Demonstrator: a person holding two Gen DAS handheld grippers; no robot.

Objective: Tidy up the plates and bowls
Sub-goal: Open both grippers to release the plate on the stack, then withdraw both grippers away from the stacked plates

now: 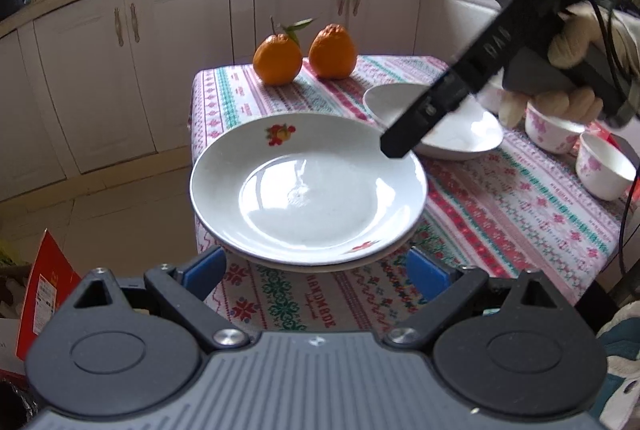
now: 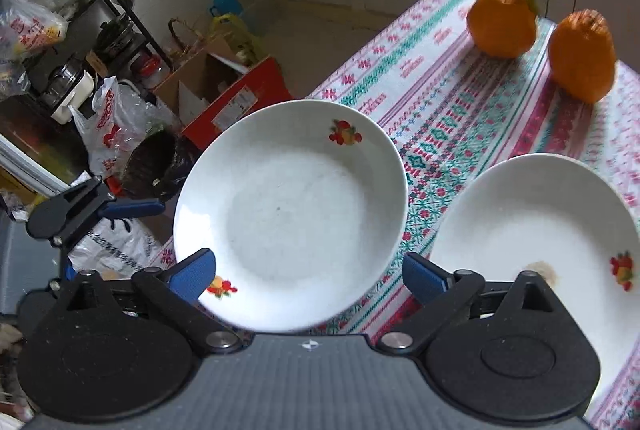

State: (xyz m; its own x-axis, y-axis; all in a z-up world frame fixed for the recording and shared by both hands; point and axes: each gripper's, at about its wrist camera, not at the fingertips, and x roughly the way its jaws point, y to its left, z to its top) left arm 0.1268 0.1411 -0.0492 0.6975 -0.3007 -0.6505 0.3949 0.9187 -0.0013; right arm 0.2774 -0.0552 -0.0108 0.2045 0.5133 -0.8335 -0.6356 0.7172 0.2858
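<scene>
A white plate with fruit prints lies at the near left corner of the patterned table, partly over the edge; it looks stacked on another plate. It also shows in the right wrist view. My left gripper is open, its blue pads on either side of the plate's near rim. My right gripper is open above the same plate; its black body reaches in from the right. A second white plate lies to the right. Two floral bowls stand at the far right.
Two oranges sit at the table's far end. The tablecloth covers the table. Kitchen cabinets line the back. A red box, bags and a shelf rack stand on the floor left of the table.
</scene>
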